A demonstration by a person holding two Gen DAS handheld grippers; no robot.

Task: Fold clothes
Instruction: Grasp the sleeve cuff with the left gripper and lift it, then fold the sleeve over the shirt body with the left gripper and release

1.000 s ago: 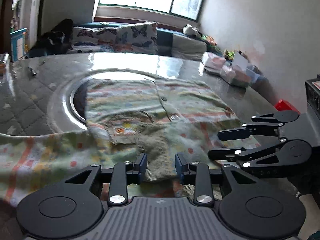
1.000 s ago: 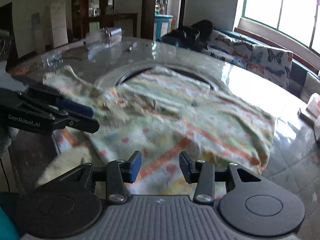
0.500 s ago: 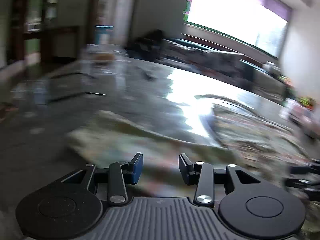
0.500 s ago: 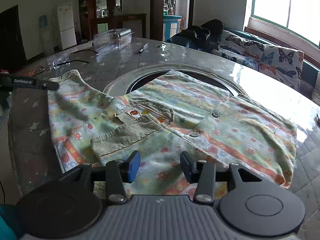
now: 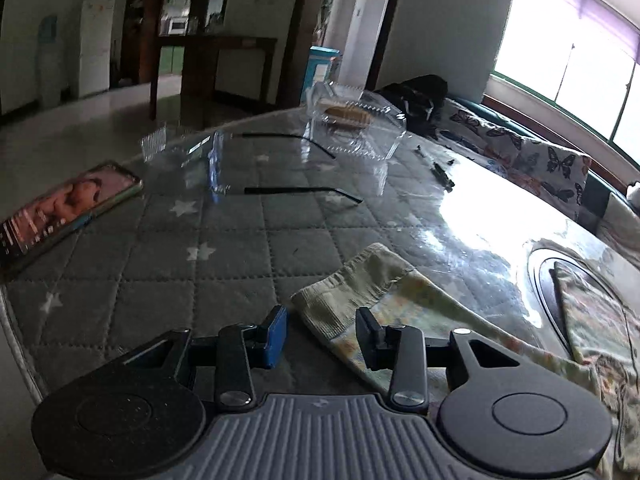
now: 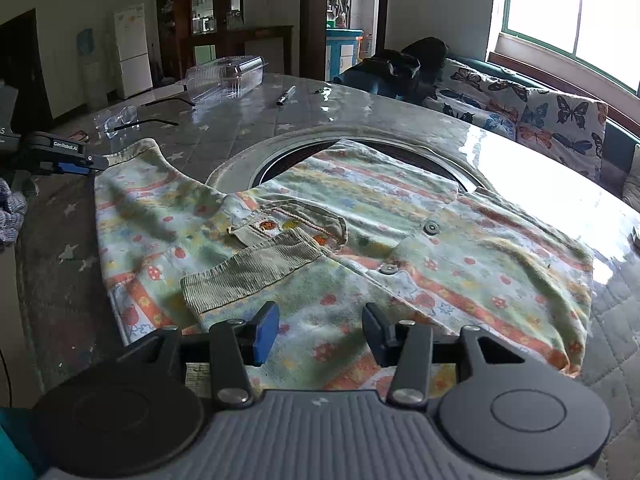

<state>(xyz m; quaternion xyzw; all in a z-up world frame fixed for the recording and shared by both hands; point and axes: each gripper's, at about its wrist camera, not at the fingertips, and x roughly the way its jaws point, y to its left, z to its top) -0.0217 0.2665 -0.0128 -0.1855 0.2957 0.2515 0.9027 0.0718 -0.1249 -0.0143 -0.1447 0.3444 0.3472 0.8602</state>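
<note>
A child's pale green shirt [image 6: 400, 216] with orange stripes and snap buttons lies spread on the quilted table. One sleeve is folded across the chest, its ribbed cuff [image 6: 248, 276] lying on the front. The other sleeve stretches out to the left, ending in a cuff [image 5: 352, 292]. My left gripper [image 5: 322, 336] is at that cuff with its jaws closing. The cuff edge lies between the fingers, but the pads do not press on it. The right wrist view shows the left gripper [image 6: 90, 159] beside that cuff. My right gripper [image 6: 320, 332] hovers open over the shirt's near hem, gripping nothing.
A phone [image 5: 68, 208] lies near the table's left edge. Clear safety glasses [image 5: 216, 172], a clear plastic box [image 5: 356, 124] and a pen [image 6: 286, 95] sit further back. The shirt partly covers a round recess [image 6: 276, 160]. A butterfly-print sofa [image 6: 540, 116] stands behind.
My left gripper has swung left from over the shirt's middle to the outstretched sleeve cuff. The right gripper has stayed over the near hem.
</note>
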